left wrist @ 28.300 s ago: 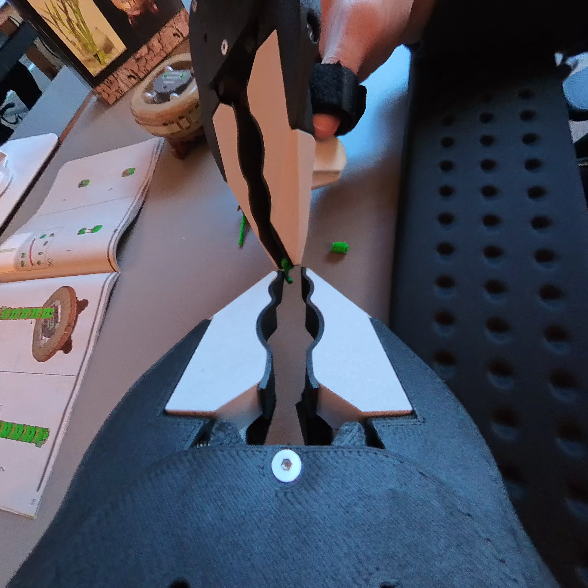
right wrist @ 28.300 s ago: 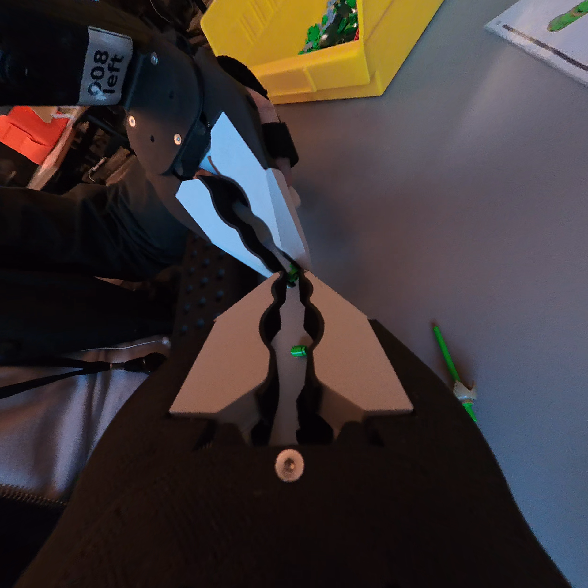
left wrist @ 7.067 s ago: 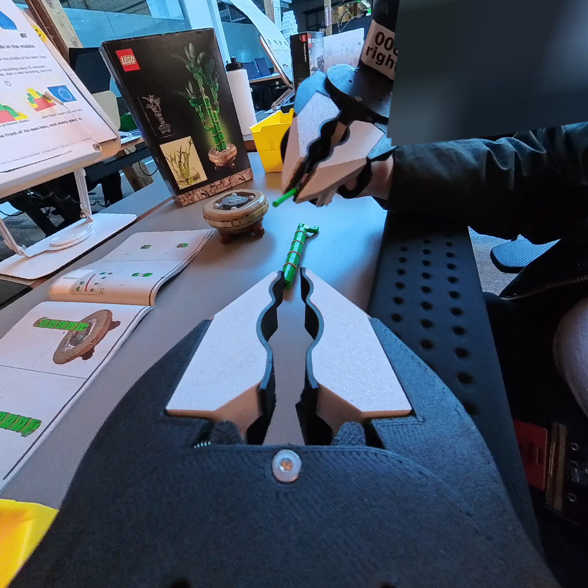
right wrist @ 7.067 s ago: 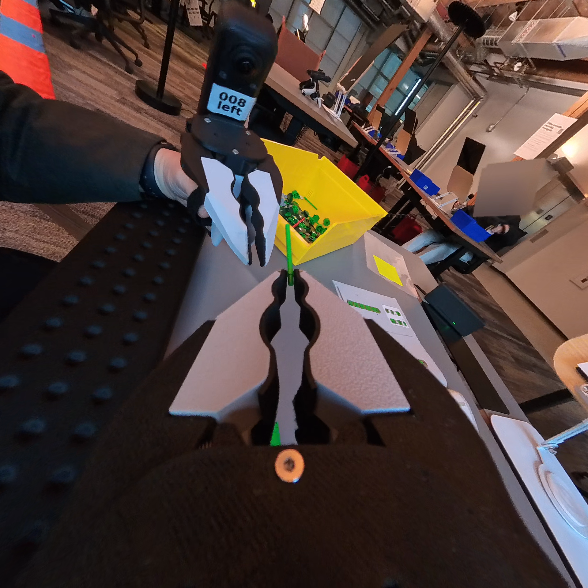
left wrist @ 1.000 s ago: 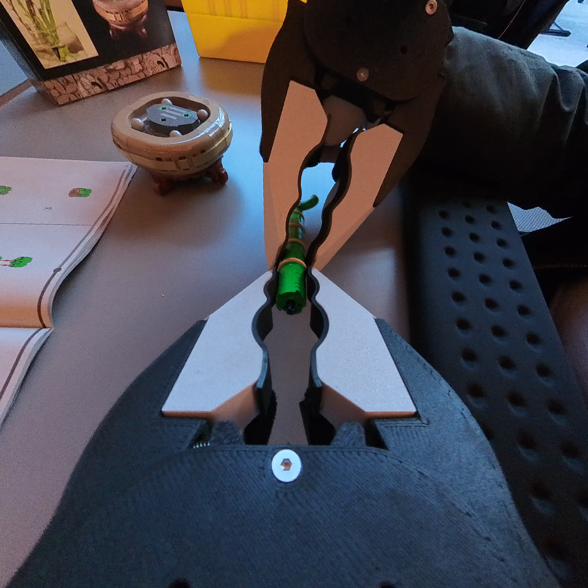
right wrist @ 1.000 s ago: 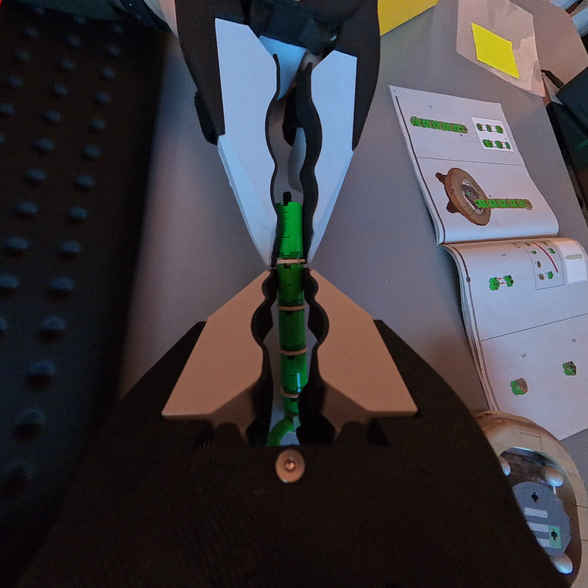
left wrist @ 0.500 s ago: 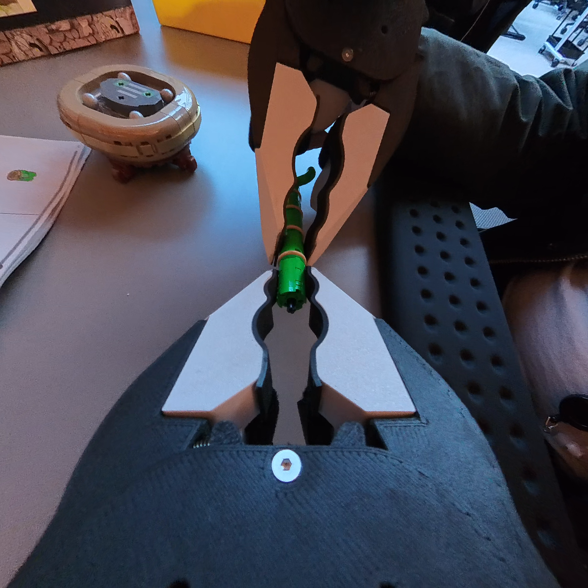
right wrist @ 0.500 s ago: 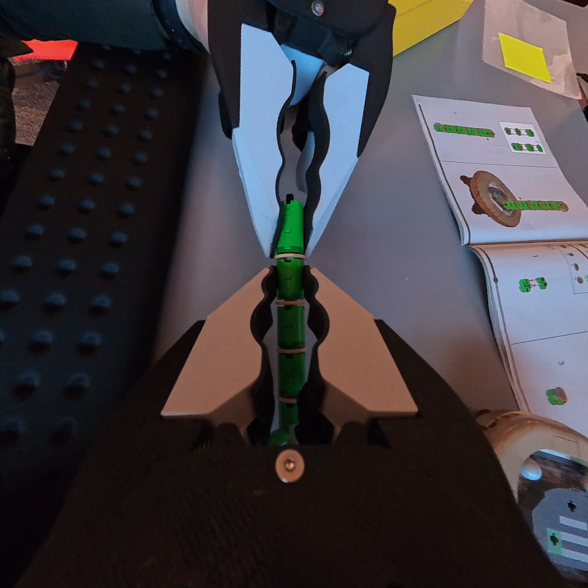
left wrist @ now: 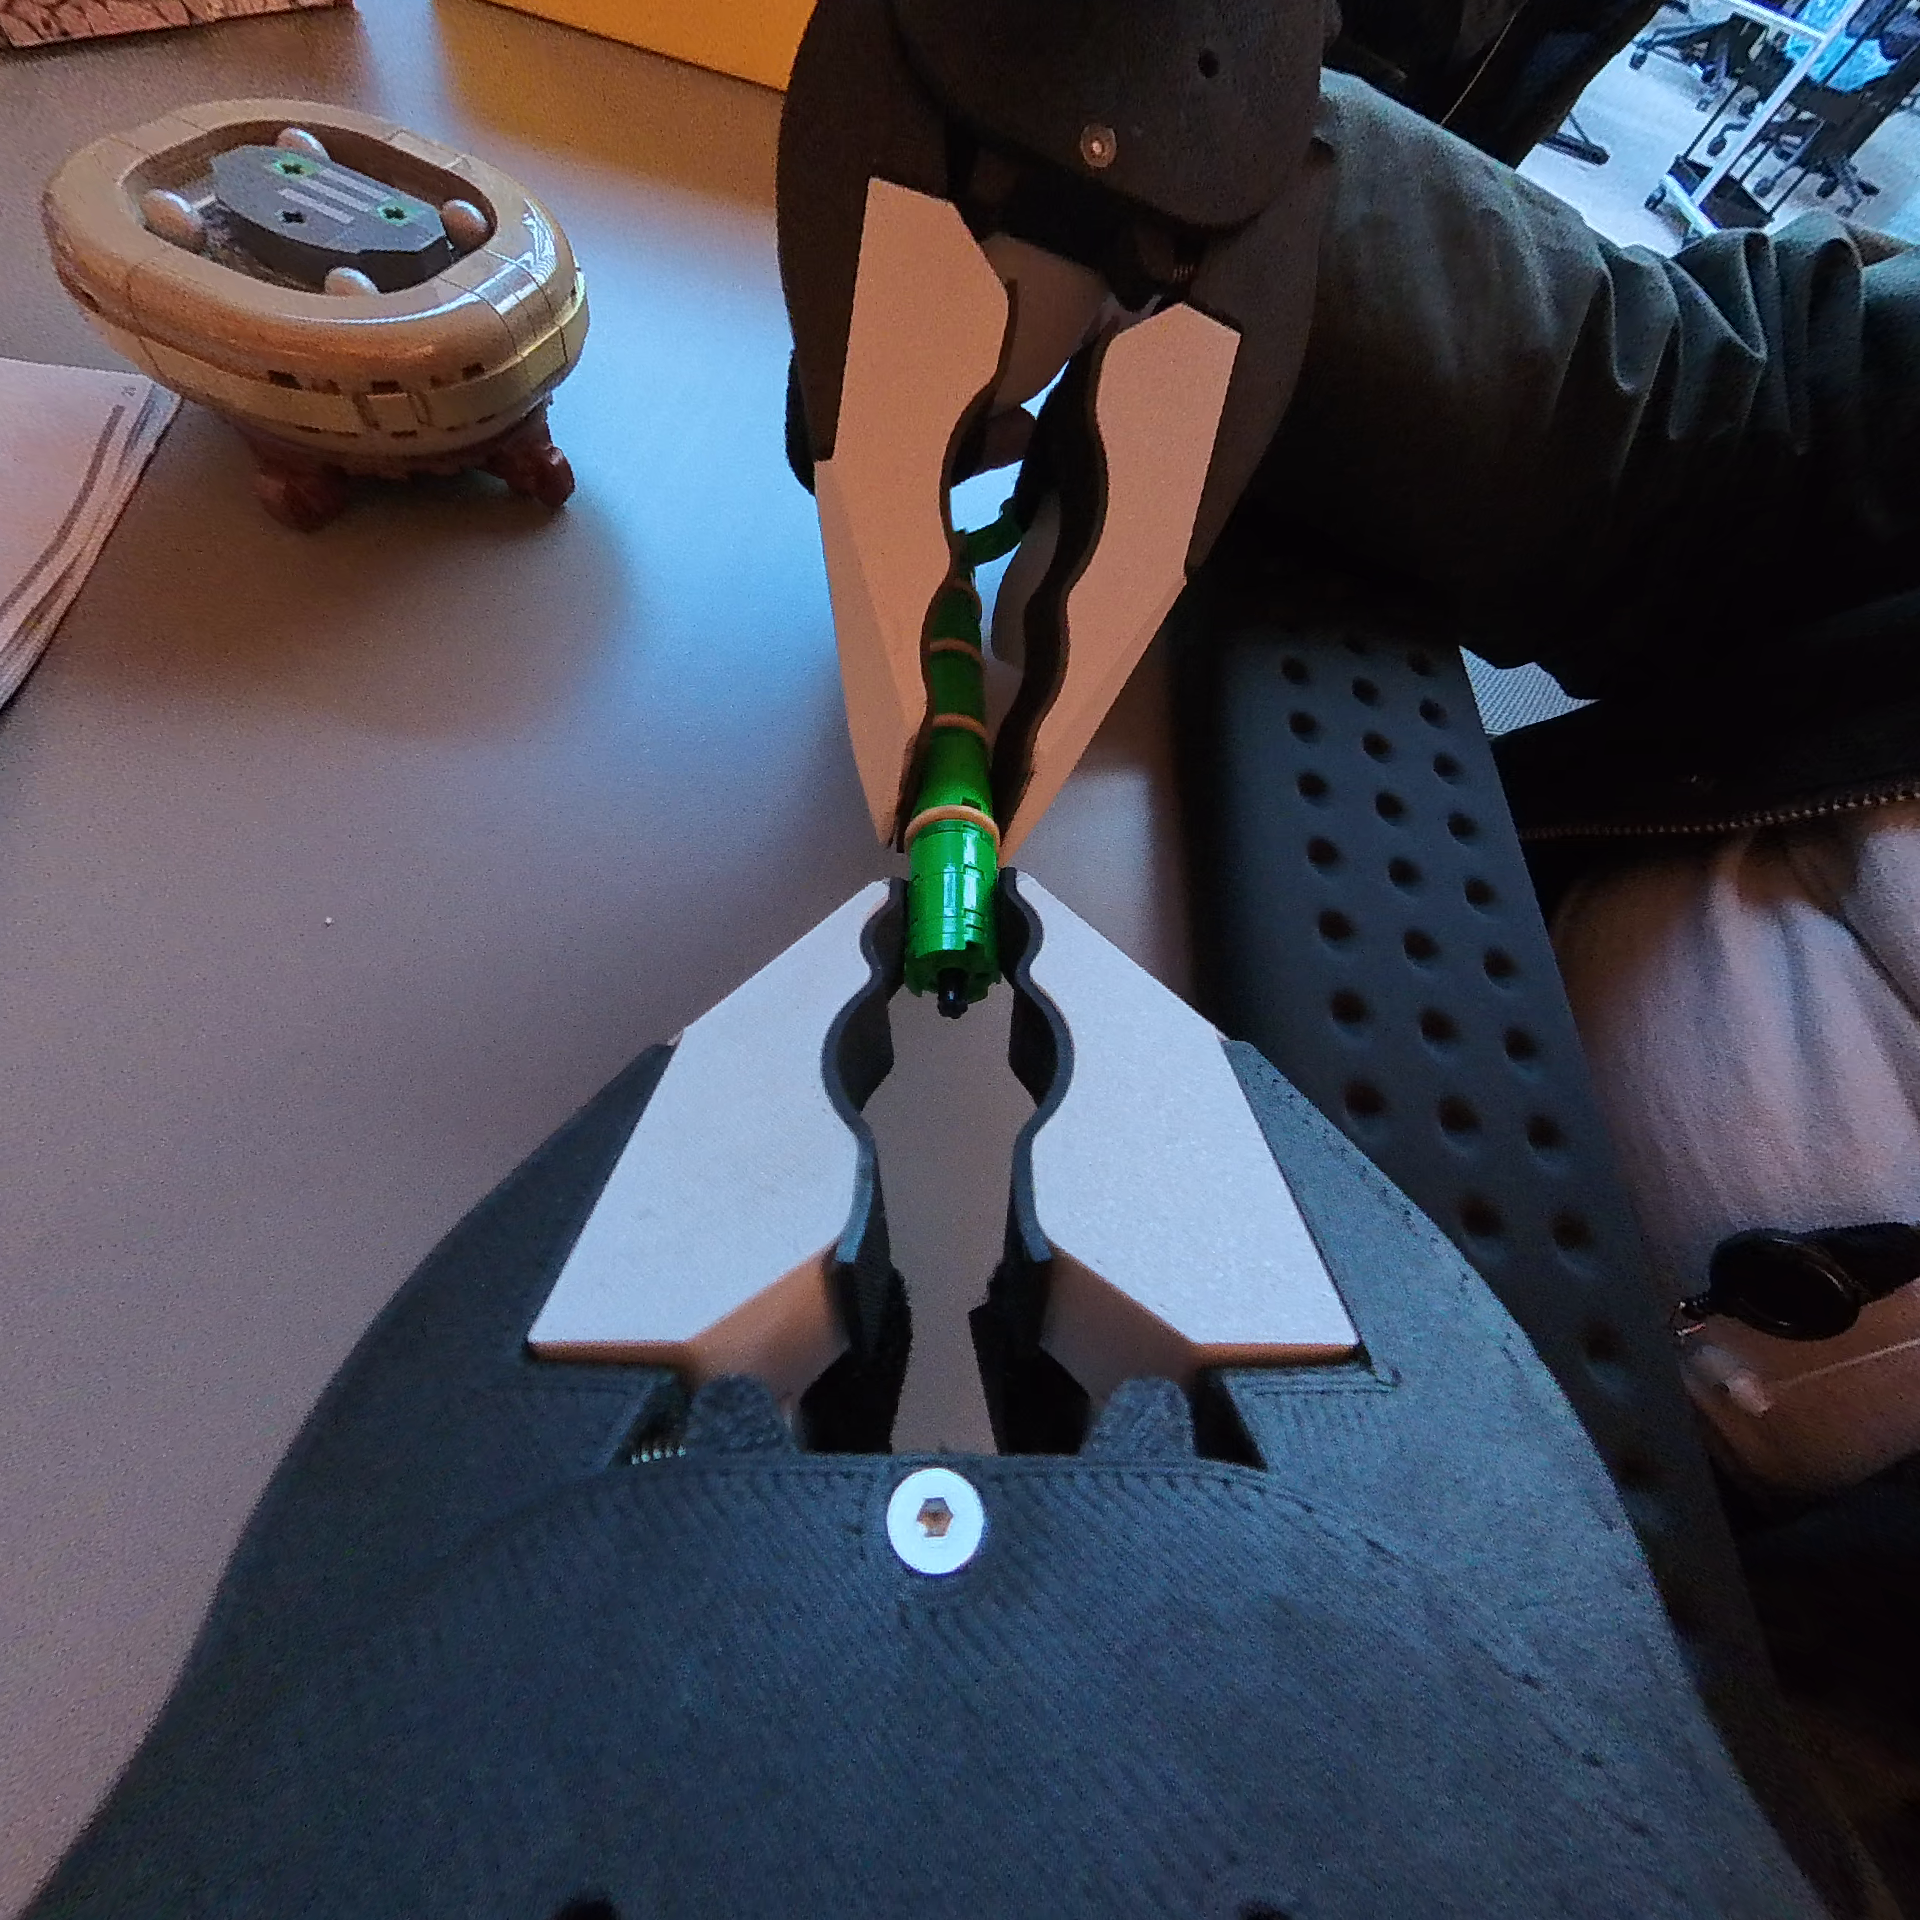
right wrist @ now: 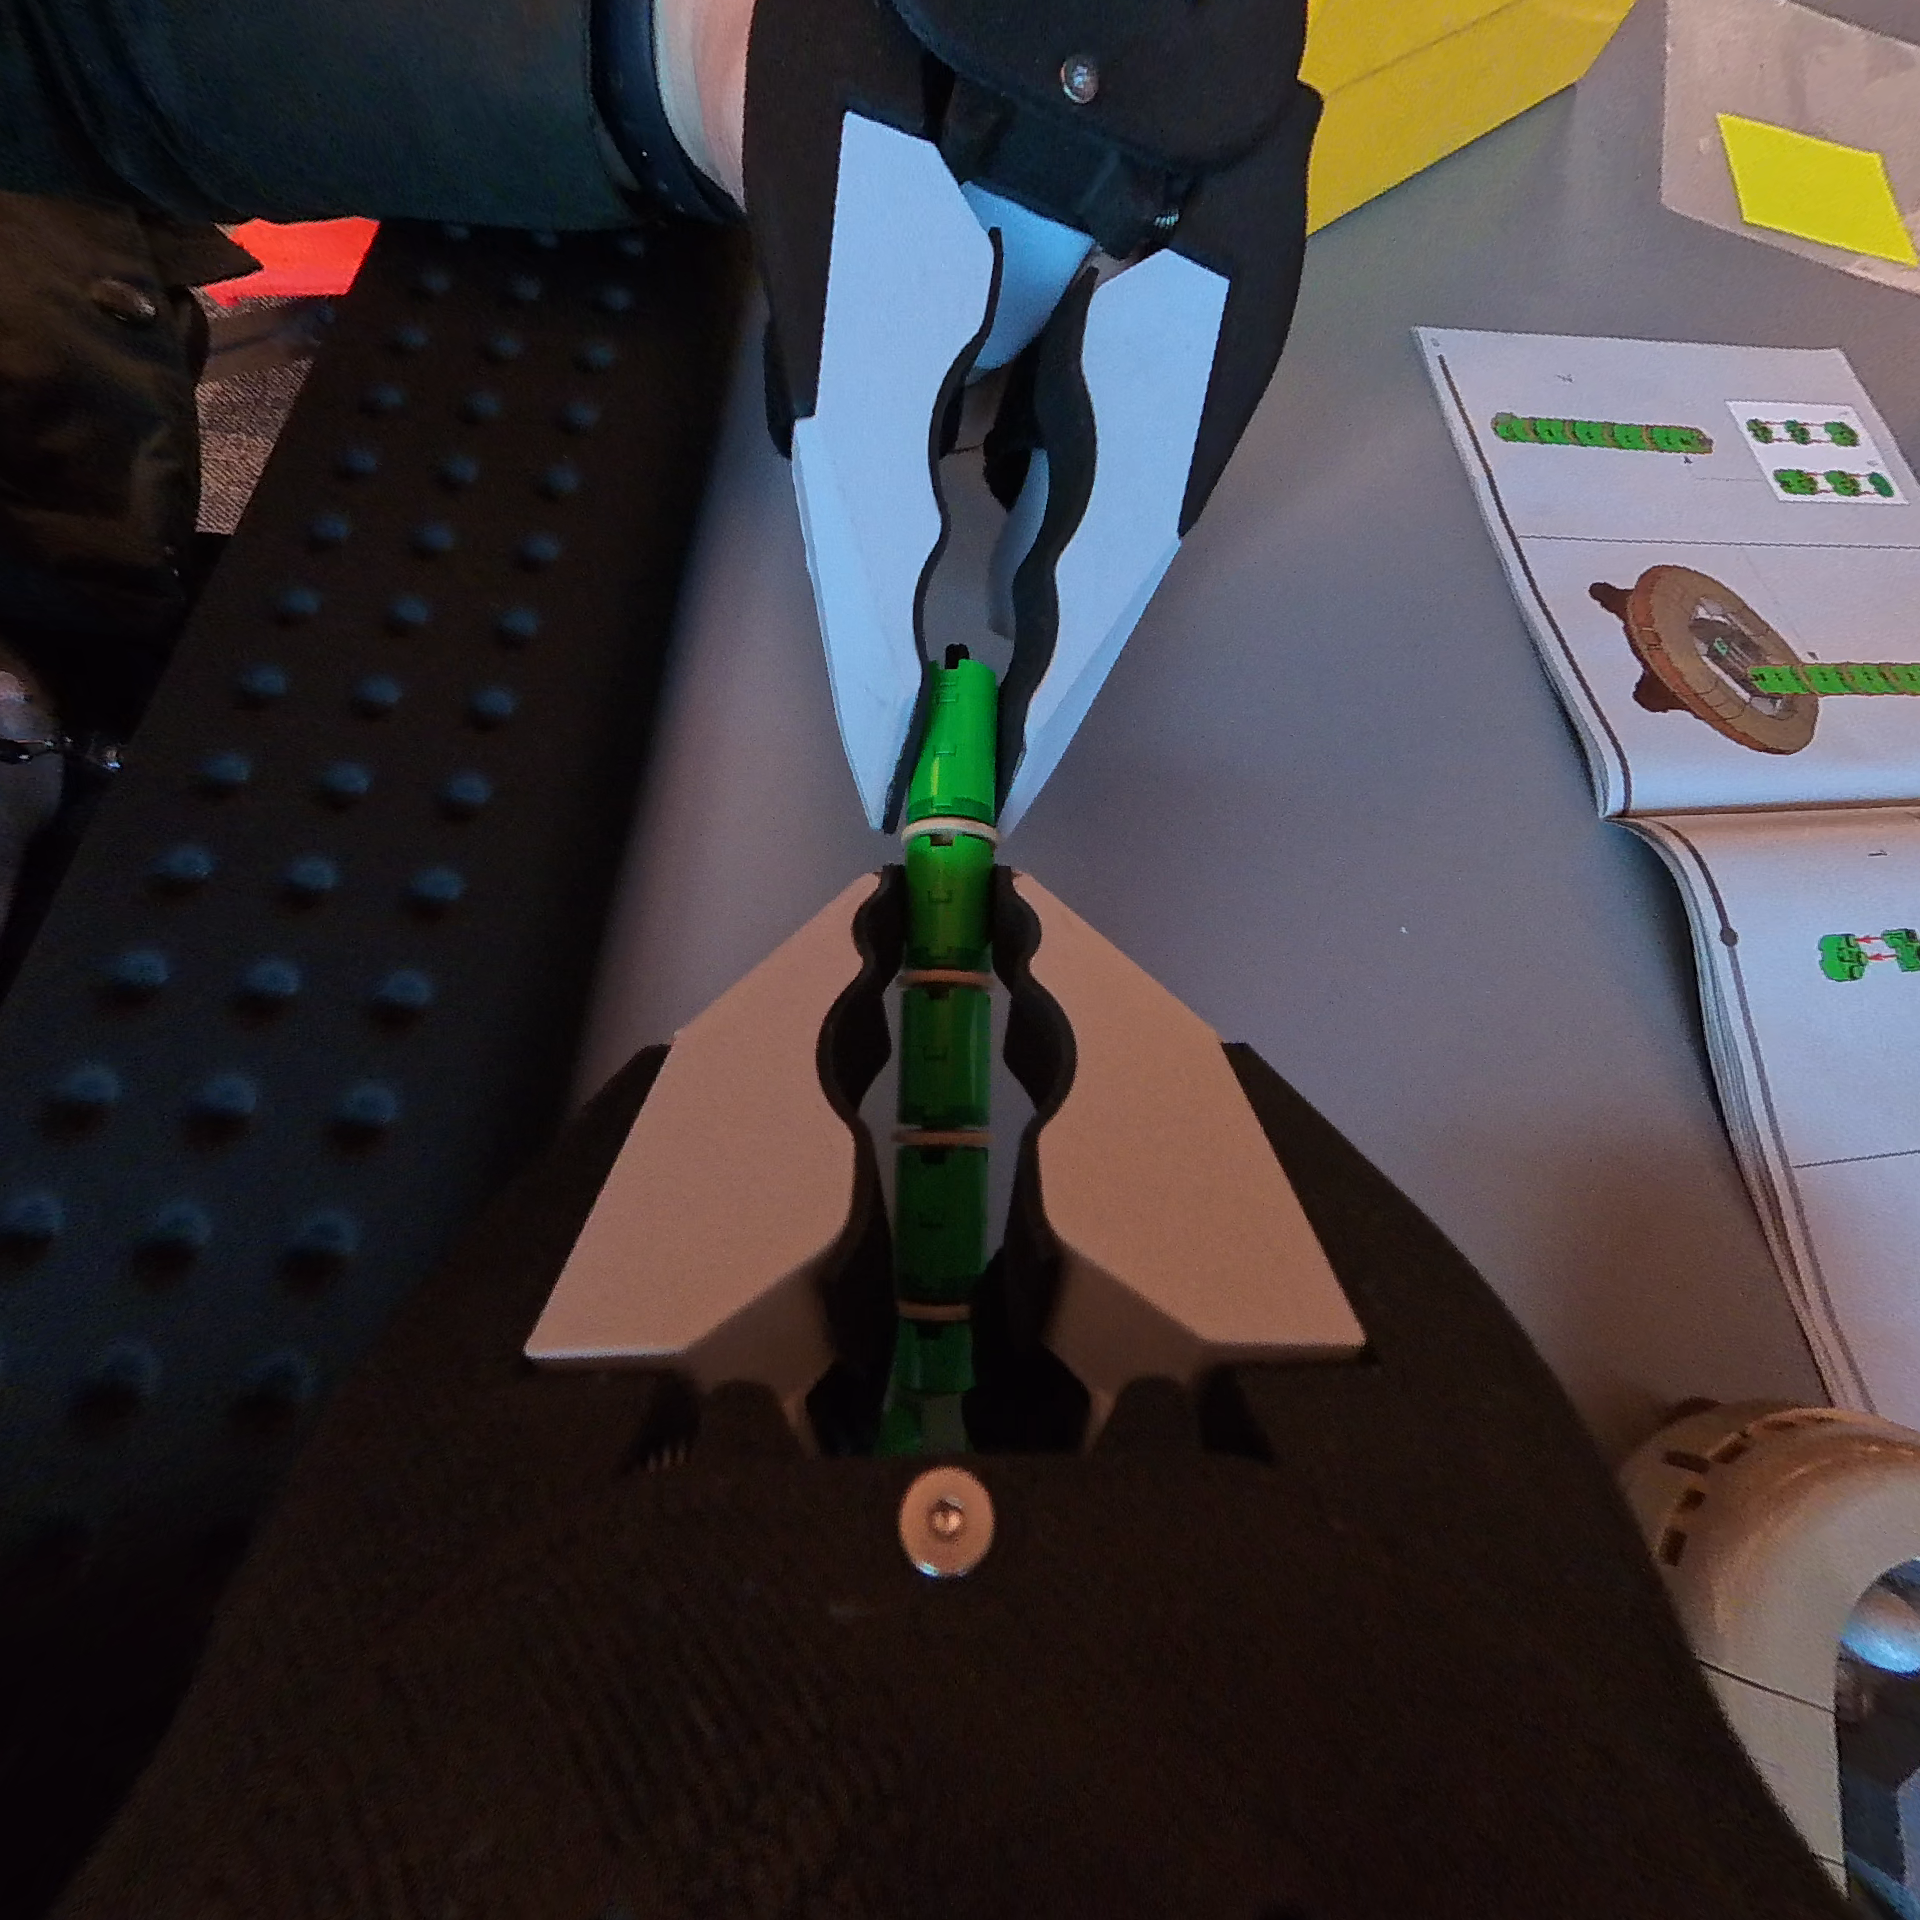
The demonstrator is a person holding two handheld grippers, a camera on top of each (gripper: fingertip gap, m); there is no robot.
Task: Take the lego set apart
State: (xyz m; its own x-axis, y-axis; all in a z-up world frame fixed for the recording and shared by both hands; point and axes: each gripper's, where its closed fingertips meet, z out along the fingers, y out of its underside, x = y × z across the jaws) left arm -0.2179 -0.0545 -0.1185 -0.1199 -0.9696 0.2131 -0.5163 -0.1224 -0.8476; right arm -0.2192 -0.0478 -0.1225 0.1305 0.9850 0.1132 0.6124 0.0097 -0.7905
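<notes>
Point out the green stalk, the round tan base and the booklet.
green stalk (right wrist: 940, 1070): right wrist view, middle segment between the tongs.
round tan base (left wrist: 312, 312): left wrist view, its side wall.
booklet (right wrist: 1662, 623): right wrist view, open page.

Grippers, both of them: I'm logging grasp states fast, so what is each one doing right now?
Left gripper: shut on the end segment of the green bamboo stalk.
Right gripper: shut on the same stalk, which runs back between its fingers.
</notes>
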